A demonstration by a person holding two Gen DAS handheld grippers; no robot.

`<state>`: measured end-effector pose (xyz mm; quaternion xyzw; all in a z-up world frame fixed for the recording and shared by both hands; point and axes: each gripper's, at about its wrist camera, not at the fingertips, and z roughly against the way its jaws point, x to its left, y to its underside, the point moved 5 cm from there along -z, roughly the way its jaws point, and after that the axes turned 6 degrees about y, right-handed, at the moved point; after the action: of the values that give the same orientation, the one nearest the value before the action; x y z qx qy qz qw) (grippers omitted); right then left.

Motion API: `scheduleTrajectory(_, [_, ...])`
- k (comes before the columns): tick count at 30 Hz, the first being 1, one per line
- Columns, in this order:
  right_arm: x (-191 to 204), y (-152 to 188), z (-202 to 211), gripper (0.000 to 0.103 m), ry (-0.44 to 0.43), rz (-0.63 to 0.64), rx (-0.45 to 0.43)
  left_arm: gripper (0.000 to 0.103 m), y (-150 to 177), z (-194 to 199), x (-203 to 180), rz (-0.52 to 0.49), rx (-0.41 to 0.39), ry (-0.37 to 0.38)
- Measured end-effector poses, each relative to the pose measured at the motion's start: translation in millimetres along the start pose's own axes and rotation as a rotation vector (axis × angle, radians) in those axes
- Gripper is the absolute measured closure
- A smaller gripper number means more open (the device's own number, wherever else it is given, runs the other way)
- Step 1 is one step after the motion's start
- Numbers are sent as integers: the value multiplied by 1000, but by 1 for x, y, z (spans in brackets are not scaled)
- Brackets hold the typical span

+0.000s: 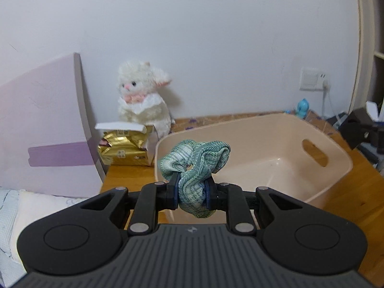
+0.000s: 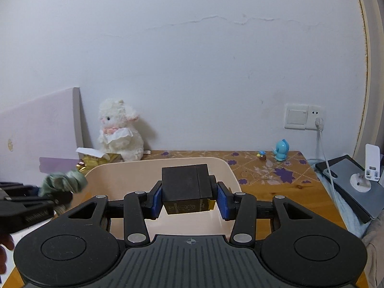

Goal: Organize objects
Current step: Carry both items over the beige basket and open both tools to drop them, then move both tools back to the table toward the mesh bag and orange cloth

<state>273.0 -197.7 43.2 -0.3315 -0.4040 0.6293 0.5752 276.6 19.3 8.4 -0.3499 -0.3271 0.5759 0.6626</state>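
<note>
My left gripper [image 1: 192,192] is shut on a green checked fabric scrunchie [image 1: 194,165], held just above the near-left rim of a pale pink plastic bin [image 1: 331,184]. The bin's inside looks bare from here. In the right wrist view, my right gripper [image 2: 189,199] is shut on a small black box [image 2: 184,184] with a round knob on its right side, held over the bin [image 2: 231,171]. The scrunchie [image 2: 62,182] and the left gripper's fingers [image 2: 31,201] show at that view's left edge. The black box [image 1: 355,132] appears at the right edge of the left wrist view.
The bin sits on a wooden desk [image 2: 276,184] against a white wall. A white plush toy [image 1: 144,96] and an open carton of gold packets [image 1: 124,146] stand at the back left beside a lilac headboard [image 1: 48,124]. A blue figurine [image 2: 280,150], a plugged-in cable [image 2: 324,148] and a tablet [image 2: 348,182] lie to the right.
</note>
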Motion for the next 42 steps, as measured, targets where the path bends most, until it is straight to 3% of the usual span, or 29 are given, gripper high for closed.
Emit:
scheduleTrajectory(8, [17, 13, -68, 61, 38, 70, 126, 81, 14, -76, -1, 6, 157, -7])
scheduleTrajectory(12, [19, 29, -99, 61, 31, 94, 210, 79, 18, -86, -5, -73, 146, -74])
scheduleTrajectory(17, [23, 47, -112, 61, 30, 101, 256, 75, 16, -84, 0, -30, 146, -44])
scheduleTrajectory(18, [25, 48, -110, 60, 36, 105, 253, 69, 16, -83, 1, -24, 144, -40])
scheduleTrajectory(19, [26, 48, -108, 52, 38, 105, 249, 59, 15, -82, 1, -20, 138, -38])
scheduleTrajectory(22, [27, 42, -97, 44, 39, 96, 216, 41, 10, -71, 1, -13, 108, -35])
scheduleTrajectory(25, [24, 32, -80, 31, 44, 86, 174, 29, 6, -55, 0, -11, 74, -50])
scheduleTrajectory(30, [21, 21, -44, 23, 44, 78, 114, 23, 2, -26, -5, 6, 38, -26])
scheduleTrajectory(34, [19, 15, -14, 8, 33, 65, 74, 21, 3, -3, -9, 1, 18, -26])
scheduleTrajectory(42, [13, 22, 32, 2, 11, 46, 68, 17, 20, 39, -6, 42, 32, -3])
